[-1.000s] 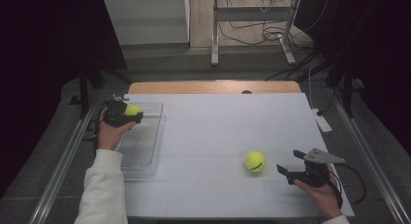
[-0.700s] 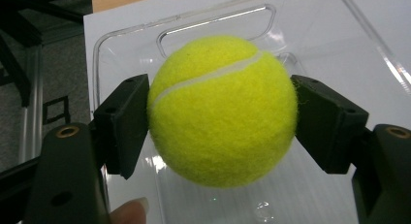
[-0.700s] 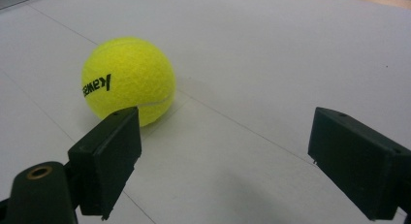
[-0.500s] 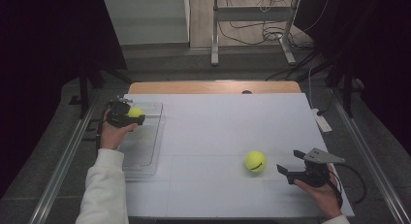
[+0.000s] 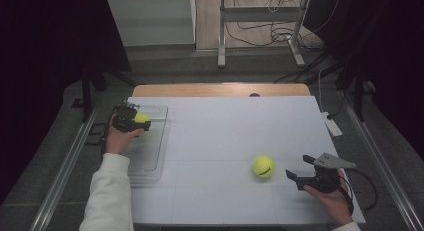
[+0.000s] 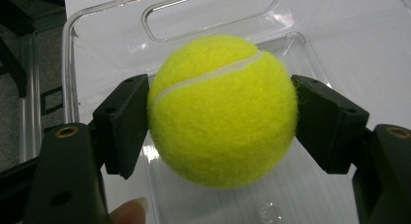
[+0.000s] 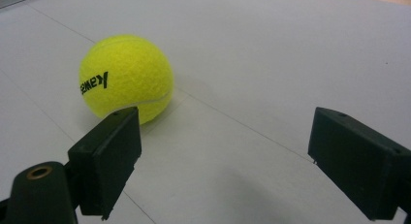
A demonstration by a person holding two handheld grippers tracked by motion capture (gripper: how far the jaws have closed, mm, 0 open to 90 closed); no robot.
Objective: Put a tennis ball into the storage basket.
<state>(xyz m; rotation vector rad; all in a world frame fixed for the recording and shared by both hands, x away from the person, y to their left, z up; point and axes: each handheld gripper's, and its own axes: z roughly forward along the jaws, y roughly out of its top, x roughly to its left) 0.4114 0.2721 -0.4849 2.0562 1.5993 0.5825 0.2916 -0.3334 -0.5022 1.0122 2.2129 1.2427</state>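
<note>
Held tennis ball (image 6: 222, 110): clamped at its widest line between both pads of the left claw (image 5: 134, 122), above the far part of the clear plastic tray (image 5: 159, 141) at the left side of the table (image 5: 225, 131); grip across the middle presumably chosen to stop the round felt surface from slipping out; seam turned up and toward the far side in the left gripper view; tray floor visible directly beneath, apart from the ball, so a release here would likely drop it inside the walls.

Second tennis ball (image 5: 263, 166): resting on the bare table surface, near and right of centre, well apart from the tray; black lettering facing the right claw (image 5: 299, 174).

Right claw: jaws wide, nothing between the pads; held low and level just right of the second ball, not touching; in the right gripper view the ball sits beyond the left pad (image 7: 112, 151), off the centre line, so a shift toward it is judged necessary before closing.
</note>
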